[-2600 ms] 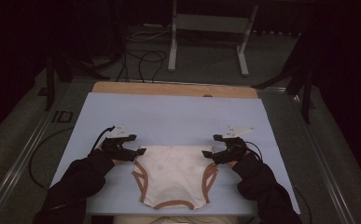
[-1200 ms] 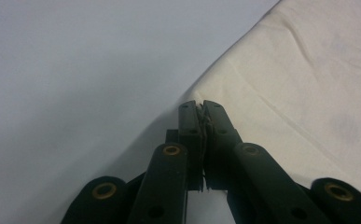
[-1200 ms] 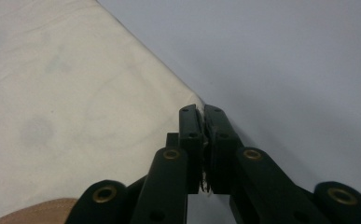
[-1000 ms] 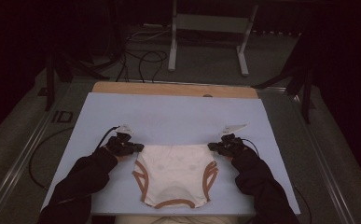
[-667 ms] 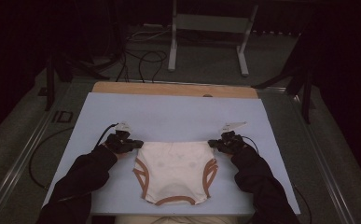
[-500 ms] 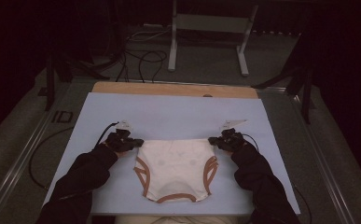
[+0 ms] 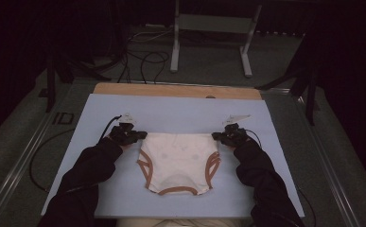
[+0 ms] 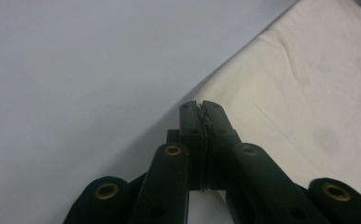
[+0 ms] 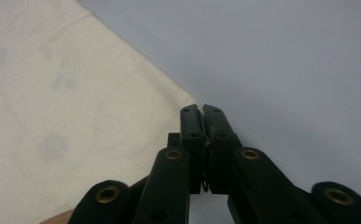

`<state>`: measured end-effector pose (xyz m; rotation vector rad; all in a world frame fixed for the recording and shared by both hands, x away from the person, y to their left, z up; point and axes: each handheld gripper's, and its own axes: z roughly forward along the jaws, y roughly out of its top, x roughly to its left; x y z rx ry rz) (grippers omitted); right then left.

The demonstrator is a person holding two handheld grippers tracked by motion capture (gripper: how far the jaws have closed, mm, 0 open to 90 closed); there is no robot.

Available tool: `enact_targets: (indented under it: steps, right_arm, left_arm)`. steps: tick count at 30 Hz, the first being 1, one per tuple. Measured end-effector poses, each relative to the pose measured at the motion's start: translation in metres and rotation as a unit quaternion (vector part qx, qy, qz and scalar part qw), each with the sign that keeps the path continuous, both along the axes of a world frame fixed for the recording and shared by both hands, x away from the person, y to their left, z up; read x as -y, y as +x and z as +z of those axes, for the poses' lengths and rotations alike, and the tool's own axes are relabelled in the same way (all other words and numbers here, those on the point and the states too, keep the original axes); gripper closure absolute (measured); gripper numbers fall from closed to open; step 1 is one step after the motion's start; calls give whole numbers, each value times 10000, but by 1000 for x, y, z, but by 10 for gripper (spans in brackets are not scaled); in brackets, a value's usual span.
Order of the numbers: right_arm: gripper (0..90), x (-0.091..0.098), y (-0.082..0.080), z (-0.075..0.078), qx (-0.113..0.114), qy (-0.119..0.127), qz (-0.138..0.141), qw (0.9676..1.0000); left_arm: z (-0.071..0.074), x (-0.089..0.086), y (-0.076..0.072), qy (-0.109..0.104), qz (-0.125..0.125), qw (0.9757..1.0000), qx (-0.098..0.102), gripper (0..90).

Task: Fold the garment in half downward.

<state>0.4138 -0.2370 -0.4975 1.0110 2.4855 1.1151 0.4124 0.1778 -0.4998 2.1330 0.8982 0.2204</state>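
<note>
Underpants [image 7: 178, 161], one cream pair with brown-trimmed leg holes and hem, lie flat near the middle of the pale blue mat [image 7: 180, 113], waistband stretched between two grippers. Left gripper [image 7: 140, 135] has its jaws pressed together on the waistband's left corner; right gripper [image 7: 216, 136] likewise pinches the right corner.

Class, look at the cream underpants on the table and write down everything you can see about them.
The underpants are cream, soft-looking cloth with brown trim round the leg holes and the near edge, and faint pale spots. They lie flat on the light blue table cover, waistband away from the person. The left tongs and right tongs are shut on its two waistband corners.
</note>
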Motion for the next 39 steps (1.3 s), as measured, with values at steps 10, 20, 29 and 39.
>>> enact_targets:
  steps: [10, 20, 29, 39]
  right_arm:
    - [881, 0, 14, 0, 37, 2, -175, 9998]
    - [881, -2, 24, -5, 62, -108, -361, 9993]
    - [880, -2, 34, -6, 55, -129, -462, 9988]
    - [876, -4, 41, -14, -42, -143, -556, 9983]
  left_arm:
    - [-3, 2, 11, -56, 174, 9997, 130, 893]
    - [-4, 8, 23, -19, 307, 9993, 191, 893]
    - [-10, 12, 33, 111, 378, 9992, 100, 892]
    - [-15, 14, 39, 210, 455, 9987, 16, 891]
